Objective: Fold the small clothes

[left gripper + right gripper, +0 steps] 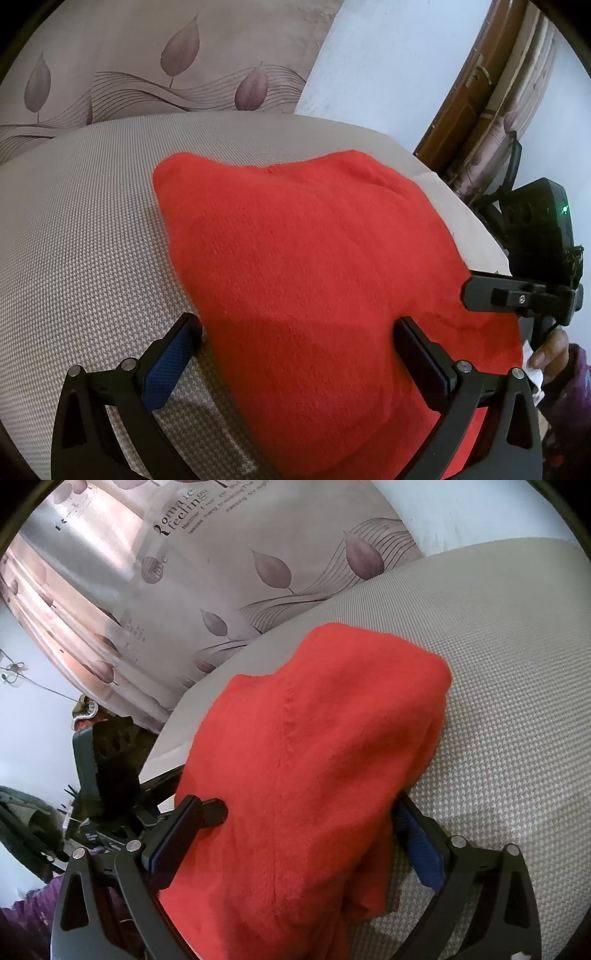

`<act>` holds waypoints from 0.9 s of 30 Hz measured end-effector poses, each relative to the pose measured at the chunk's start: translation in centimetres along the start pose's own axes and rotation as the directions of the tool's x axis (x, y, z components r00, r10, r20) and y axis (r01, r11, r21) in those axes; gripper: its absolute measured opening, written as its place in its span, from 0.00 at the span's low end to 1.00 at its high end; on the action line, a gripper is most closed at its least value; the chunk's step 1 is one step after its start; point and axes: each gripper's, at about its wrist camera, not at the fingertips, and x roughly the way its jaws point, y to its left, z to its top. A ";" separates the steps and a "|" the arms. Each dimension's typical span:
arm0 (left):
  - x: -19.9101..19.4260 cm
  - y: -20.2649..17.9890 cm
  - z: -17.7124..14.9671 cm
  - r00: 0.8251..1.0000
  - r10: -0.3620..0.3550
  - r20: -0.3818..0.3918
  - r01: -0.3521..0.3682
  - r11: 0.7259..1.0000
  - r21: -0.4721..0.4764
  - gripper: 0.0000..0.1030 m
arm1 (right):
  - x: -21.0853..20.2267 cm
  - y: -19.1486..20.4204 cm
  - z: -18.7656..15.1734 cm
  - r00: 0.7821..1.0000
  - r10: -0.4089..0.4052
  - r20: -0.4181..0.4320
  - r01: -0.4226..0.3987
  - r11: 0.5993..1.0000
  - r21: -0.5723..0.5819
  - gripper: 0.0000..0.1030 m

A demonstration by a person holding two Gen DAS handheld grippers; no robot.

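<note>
A small red knitted garment (pixel 306 266) lies on a grey woven surface (pixel 85 229). My left gripper (pixel 299 332) is open, its fingers wide apart just above the garment's near part, the left finger over the grey cloth at the garment's edge. The right gripper shows at the right in this view (pixel 517 295). In the right wrist view the same garment (pixel 314 757) looks bunched and raised between my right gripper's (pixel 295 812) wide-open fingers. The left gripper's finger (pixel 214 812) pokes in at the garment's left edge.
A leaf-patterned curtain (pixel 147 66) hangs behind the surface, also in the right wrist view (pixel 184 590). A white wall (pixel 388 66) and a brown wooden frame (pixel 465 96) stand at the back right. The surface's edge (pixel 166 753) drops off at the left.
</note>
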 end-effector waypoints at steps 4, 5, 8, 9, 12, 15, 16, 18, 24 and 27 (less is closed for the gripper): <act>-0.4 0.4 -0.1 1.000 -0.030 0.007 0.030 0.999 -0.016 1.00 | 0.2 0.1 0.1 0.999 0.026 -0.025 -0.027 0.999 -0.018 1.00; -0.5 0.6 -0.2 0.999 -0.037 0.011 0.037 0.999 -0.021 1.00 | 0.2 0.2 0.1 0.999 0.030 -0.026 -0.030 0.999 -0.020 1.00; -0.6 0.8 -0.3 0.998 -0.053 0.021 0.054 0.998 -0.035 1.00 | 0.2 0.2 0.0 0.998 0.049 -0.030 -0.049 0.999 -0.022 1.00; -0.6 0.8 -0.3 0.998 -0.055 0.023 0.056 0.998 -0.038 1.00 | 0.3 0.4 -0.1 0.999 0.040 -0.032 -0.041 0.999 -0.025 1.00; -0.7 0.7 -0.3 0.998 -0.058 0.028 0.059 0.997 -0.044 1.00 | 0.3 0.5 0.0 0.998 0.043 -0.038 -0.044 0.999 -0.029 1.00; -0.7 0.5 -0.4 0.999 -0.047 0.025 0.048 0.998 -0.036 1.00 | 0.2 0.4 -0.1 0.998 0.051 -0.033 -0.052 0.998 -0.029 1.00; -0.6 0.4 -0.4 0.999 -0.038 0.021 0.038 0.999 -0.030 1.00 | 0.2 0.4 -0.1 0.998 0.049 -0.029 -0.050 0.998 -0.027 1.00; -0.5 0.2 -0.3 1.000 -0.026 0.016 0.026 0.999 -0.021 1.00 | 0.3 0.7 -0.3 0.999 0.024 -0.025 -0.025 0.999 -0.038 1.00; -0.4 0.2 -0.1 1.000 -0.023 0.013 0.024 0.999 -0.024 1.00 | 0.1 0.8 -0.6 1.000 0.015 -0.014 -0.015 0.999 -0.048 1.00; -0.4 0.4 0.0 0.999 -0.038 0.018 0.039 0.999 -0.032 1.00 | 0.2 0.9 -0.6 1.000 0.001 -0.012 -0.002 0.999 -0.055 0.99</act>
